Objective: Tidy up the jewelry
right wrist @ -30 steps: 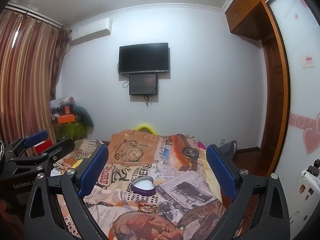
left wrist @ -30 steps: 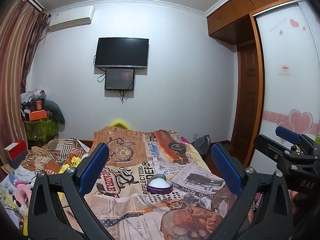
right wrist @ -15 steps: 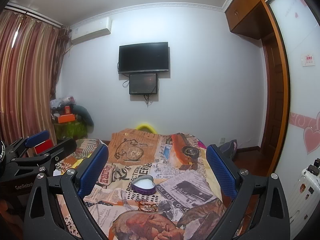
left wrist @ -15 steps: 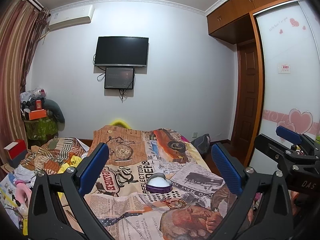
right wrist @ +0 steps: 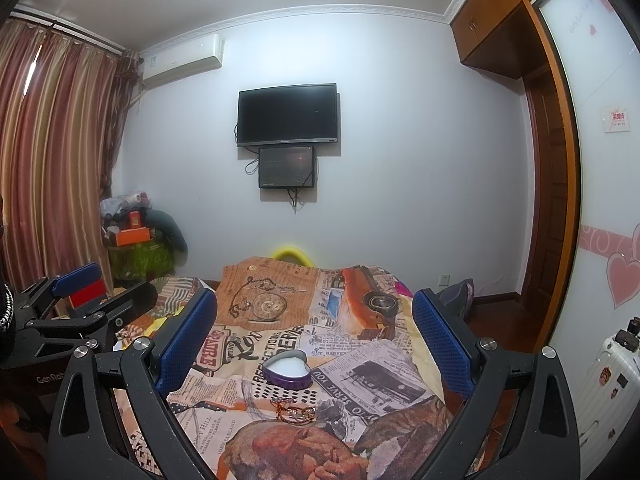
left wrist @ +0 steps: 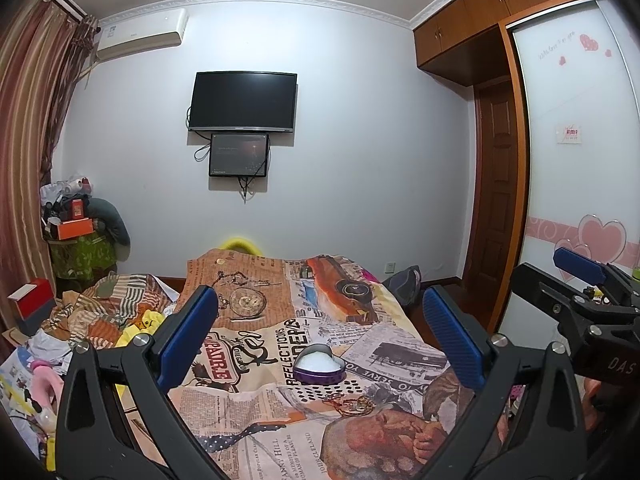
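Nearest the cameras, the left gripper and the right gripper each hang over the near end of a bed with blue-padded fingers spread wide and nothing between them. Under them lies one bedspread printed with newspaper clippings, a pocket watch and an orange car. On it, close in, sits one small tangle of gold and reddish jewelry, possibly a chain with a ring, though it is too small to tell. Just beyond it, apart from it, stands one heart-shaped purple tin, open, with a white lining. Left of the bed is a heap of striped fabric and yellow soft things, and one red box. Farther back in the left corner stands a cluttered stand draped in green, beside striped curtains. On the far white wall hang two dark screens, a television over a smaller monitor, with one air conditioner high at left. A wooden wardrobe and door close the right side
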Demonstrator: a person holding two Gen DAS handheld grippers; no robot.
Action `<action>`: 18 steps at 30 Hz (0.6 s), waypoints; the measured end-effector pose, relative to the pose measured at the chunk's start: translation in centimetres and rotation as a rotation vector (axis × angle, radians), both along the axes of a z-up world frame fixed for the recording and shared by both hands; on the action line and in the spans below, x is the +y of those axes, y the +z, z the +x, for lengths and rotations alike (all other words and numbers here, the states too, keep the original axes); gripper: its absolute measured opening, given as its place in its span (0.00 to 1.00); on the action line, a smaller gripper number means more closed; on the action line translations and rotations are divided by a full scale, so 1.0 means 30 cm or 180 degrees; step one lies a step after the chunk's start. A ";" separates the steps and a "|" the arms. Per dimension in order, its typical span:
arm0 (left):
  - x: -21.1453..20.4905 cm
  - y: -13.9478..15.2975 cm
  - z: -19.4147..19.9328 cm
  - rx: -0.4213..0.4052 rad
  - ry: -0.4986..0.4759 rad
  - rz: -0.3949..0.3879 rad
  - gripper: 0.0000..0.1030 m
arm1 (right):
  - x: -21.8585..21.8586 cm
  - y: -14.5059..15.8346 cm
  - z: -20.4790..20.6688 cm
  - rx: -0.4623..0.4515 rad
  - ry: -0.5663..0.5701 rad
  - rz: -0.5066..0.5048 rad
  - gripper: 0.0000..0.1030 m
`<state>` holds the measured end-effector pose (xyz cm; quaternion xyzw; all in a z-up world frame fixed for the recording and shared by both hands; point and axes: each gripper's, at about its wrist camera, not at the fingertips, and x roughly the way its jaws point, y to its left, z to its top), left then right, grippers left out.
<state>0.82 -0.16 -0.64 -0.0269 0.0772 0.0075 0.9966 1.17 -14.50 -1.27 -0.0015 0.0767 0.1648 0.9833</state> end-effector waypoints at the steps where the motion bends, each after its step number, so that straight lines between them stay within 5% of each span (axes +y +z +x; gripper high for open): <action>1: 0.012 -0.003 -0.005 -0.0001 -0.0002 -0.0005 1.00 | -0.002 0.003 0.001 0.0001 0.0000 0.0001 0.94; 18: 0.002 -0.008 0.007 0.0026 -0.0037 0.0009 1.00 | -0.001 0.001 0.007 -0.0004 0.0003 0.0002 0.94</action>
